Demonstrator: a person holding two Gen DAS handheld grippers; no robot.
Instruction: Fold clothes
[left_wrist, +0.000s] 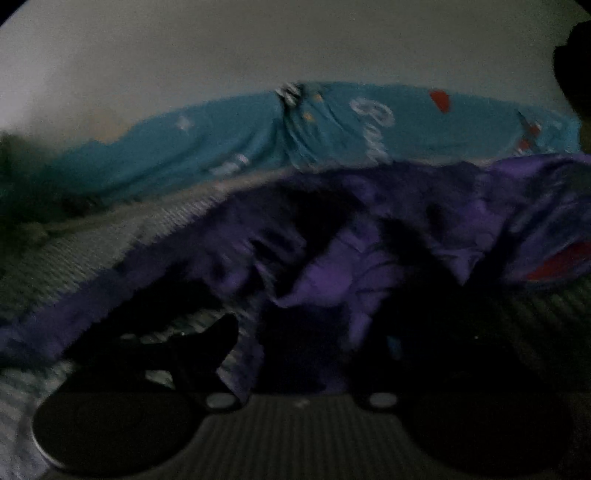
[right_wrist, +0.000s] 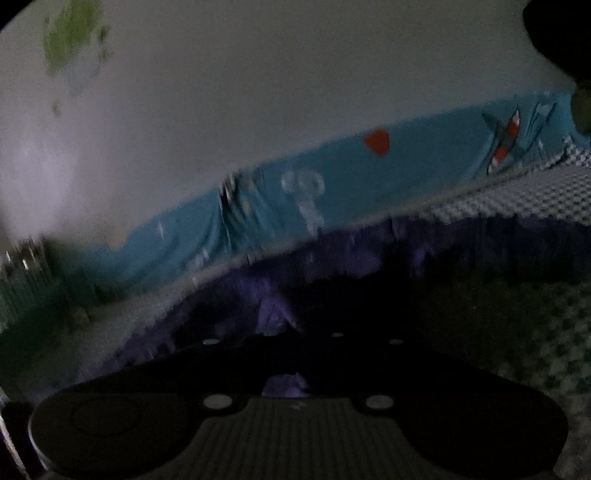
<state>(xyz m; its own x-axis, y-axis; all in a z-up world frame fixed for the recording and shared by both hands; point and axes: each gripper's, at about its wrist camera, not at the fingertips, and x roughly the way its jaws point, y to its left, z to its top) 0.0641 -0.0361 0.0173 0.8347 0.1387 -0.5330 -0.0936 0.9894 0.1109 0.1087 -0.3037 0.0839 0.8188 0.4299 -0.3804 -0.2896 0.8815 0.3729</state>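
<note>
Left gripper jaws apart over purple garment, right gripper pinched closed on purple cloth, blurred

We see a checked cover spread over the bed, pale grey-green with a fine woven pattern. Behind it runs a turquoise sheet, creased near its middle and printed with white lettering and a red patch. Above that stands a plain pale wall. In the right wrist view the wall carries a blurred green smudge near its upper left.
</note>
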